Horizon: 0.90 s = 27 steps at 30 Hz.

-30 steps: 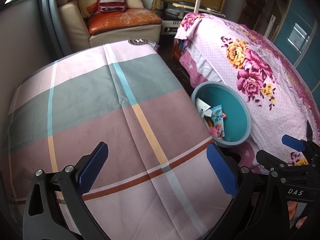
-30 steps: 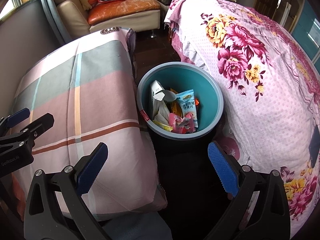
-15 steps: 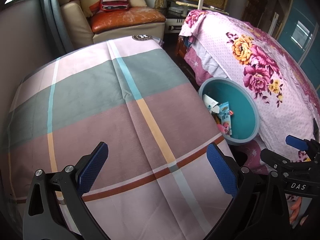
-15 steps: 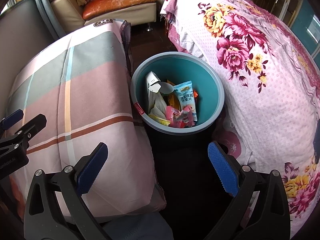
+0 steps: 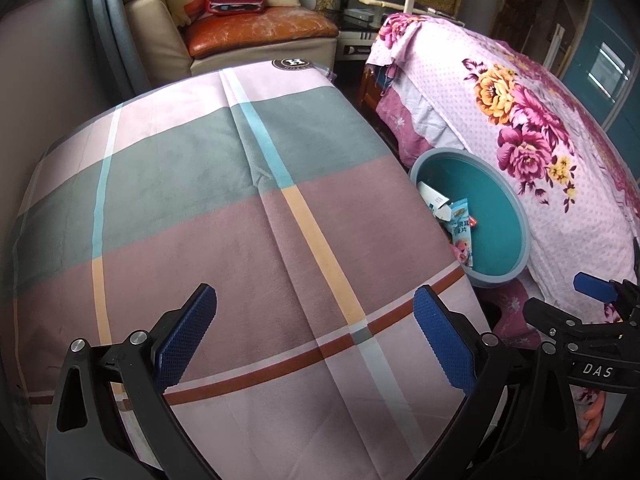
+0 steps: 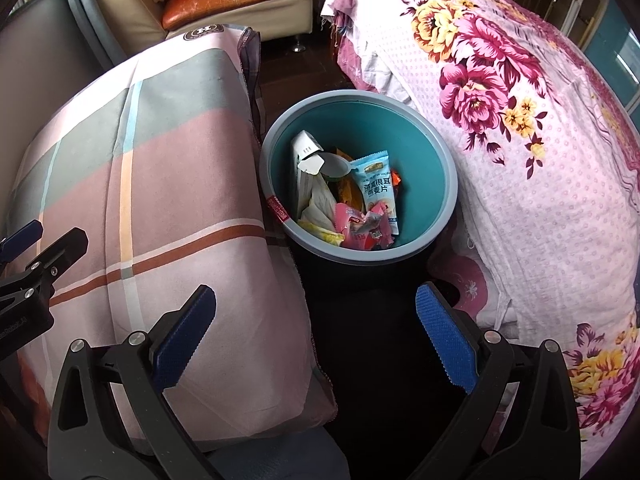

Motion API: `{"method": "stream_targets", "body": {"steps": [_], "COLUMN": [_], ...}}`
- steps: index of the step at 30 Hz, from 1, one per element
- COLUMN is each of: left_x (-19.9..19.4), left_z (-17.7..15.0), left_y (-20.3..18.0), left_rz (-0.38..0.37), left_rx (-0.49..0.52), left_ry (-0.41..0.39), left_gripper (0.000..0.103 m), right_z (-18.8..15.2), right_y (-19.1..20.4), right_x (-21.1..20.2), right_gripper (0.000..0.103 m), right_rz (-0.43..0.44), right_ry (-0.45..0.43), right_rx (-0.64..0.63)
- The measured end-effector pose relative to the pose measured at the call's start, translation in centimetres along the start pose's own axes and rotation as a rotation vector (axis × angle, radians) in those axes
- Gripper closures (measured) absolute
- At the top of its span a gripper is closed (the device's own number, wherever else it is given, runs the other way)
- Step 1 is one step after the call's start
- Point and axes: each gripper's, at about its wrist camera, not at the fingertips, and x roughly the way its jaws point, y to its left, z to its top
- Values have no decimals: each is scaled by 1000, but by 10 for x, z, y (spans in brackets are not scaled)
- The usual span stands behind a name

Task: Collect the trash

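Note:
A teal trash bin [image 6: 432, 152] stands on the floor between two beds and holds several wrappers, among them a light blue snack packet [image 6: 378, 184] and pink wrappers [image 6: 360, 228]. The bin also shows in the left wrist view [image 5: 500, 208]. My right gripper [image 6: 316, 340] is open and empty, hovering near the bin's front side. My left gripper [image 5: 316, 340] is open and empty above the plaid quilt [image 5: 200, 220]. No loose trash shows on the quilt.
A plaid-covered bed [image 6: 140, 180] lies left of the bin and a pink floral bed [image 6: 520, 140] right of it. A cream sofa with an orange cushion [image 5: 256, 28] stands at the back. The dark floor [image 6: 372, 340] runs between the beds.
Both grippers stay open and empty. The left view has shifted a little left and back, so the bin sits further right. The right view has pulled back slightly from the bin.

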Motion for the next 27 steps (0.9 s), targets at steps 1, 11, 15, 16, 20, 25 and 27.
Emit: {"method": "stream_targets", "body": {"steps": [1,11,15,16,20,25,27], "left_x": [1,12,15,16,19,22,22], "left_z": [0,-2,-3,-3,-4,-5,-5], "left_y": [0,4,5,5,4,3,3], "left_rz": [0,4,5,6,10,15,18], "left_rx": [-1,-10,-10,-11,-11,-10,-11], "left_ry": [2,20,27,28,34,38,40], "left_gripper": [4,4,4,4,4,4,4], "right_z": [0,2,3,3,4,5,6], "right_y": [0,4,3,3,1,0,0], "right_x": [1,10,14,15,19,20,21], "right_gripper": [7,7,7,7,7,7,7], "right_rz": [0,2,2,1,2,2,2], "right_ry": [2,22,31,34,40,45,47], "right_rx": [-1,-7,-5,-5,-3,-4,-4]}}
